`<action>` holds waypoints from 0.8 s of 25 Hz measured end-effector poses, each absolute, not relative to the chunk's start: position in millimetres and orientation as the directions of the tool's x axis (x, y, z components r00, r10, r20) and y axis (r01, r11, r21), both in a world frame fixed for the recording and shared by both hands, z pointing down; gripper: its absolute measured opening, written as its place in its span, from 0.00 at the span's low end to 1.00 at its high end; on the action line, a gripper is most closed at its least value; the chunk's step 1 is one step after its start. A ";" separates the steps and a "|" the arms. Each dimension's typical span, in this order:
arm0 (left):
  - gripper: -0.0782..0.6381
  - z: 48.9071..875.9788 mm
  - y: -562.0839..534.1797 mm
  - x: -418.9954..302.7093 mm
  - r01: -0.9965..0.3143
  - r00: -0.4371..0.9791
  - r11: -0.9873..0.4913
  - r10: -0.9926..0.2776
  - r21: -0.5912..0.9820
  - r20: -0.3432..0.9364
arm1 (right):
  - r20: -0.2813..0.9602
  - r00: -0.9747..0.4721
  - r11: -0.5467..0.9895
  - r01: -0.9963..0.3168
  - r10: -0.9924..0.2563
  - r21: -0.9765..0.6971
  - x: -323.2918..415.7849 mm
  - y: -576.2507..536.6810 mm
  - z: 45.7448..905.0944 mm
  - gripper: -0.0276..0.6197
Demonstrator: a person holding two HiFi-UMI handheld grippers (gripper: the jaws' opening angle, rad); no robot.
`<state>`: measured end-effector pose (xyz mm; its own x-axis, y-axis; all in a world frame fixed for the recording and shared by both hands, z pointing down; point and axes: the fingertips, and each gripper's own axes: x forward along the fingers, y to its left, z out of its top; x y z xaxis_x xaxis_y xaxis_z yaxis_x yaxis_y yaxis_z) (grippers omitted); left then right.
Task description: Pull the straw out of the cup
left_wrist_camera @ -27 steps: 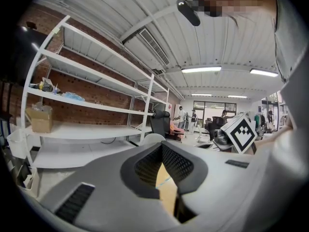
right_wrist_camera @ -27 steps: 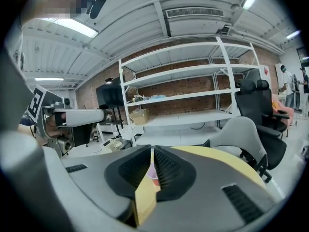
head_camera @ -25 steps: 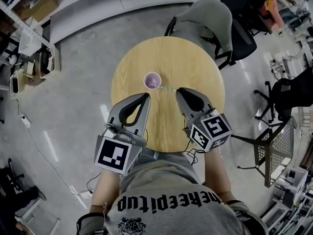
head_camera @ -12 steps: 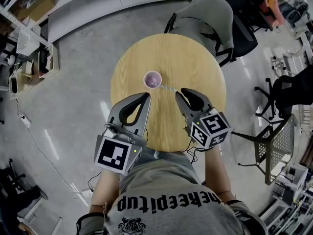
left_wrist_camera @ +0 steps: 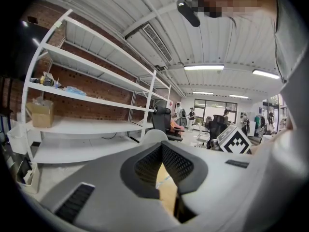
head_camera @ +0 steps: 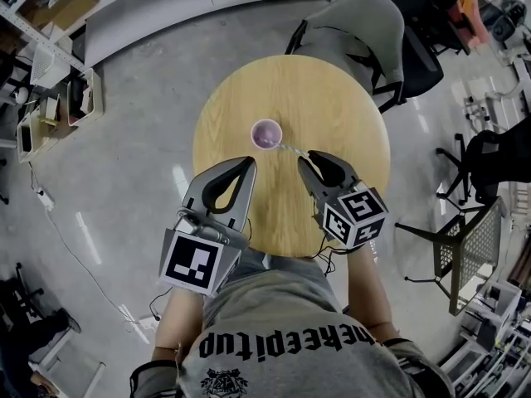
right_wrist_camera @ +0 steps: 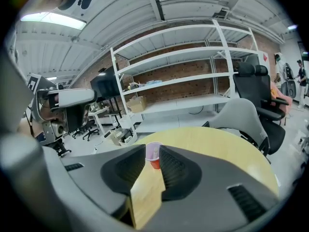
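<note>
Grey jaws on the right gripper [head_camera: 315,159] have just been opening and now stand wide, with only bare wood showing between them. The gripper has also sunk a little toward the round wooden tabletop [head_camera: 332,89], above its near right part. Just beyond its fingertips is the free end of the pale straw [head_camera: 288,148]; contact cannot be made out. The straw slants away into the purple cup [head_camera: 266,133], which stands upright near the tabletop's centre, slightly to the far left. The straw still sits in the cup, so the pull is not done; the widening looks like readying to take the straw's end. Of the 2 grippers, the right tilts downward with the cup framed between its jaws. The left gripper [head_camera: 247,166] has kept its place over the near left edge, nearly level, jaws narrowly apart and empty.
</note>
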<state>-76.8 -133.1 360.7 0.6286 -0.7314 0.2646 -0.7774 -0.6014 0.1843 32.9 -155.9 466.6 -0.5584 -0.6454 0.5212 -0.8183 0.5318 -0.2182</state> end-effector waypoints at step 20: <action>0.15 372.2 -148.8 -100.7 -0.795 0.606 -0.575 -0.740 0.194 0.291 | 0.569 -0.571 0.541 -0.805 -0.592 -0.244 8.2 -172.2 498.5 0.22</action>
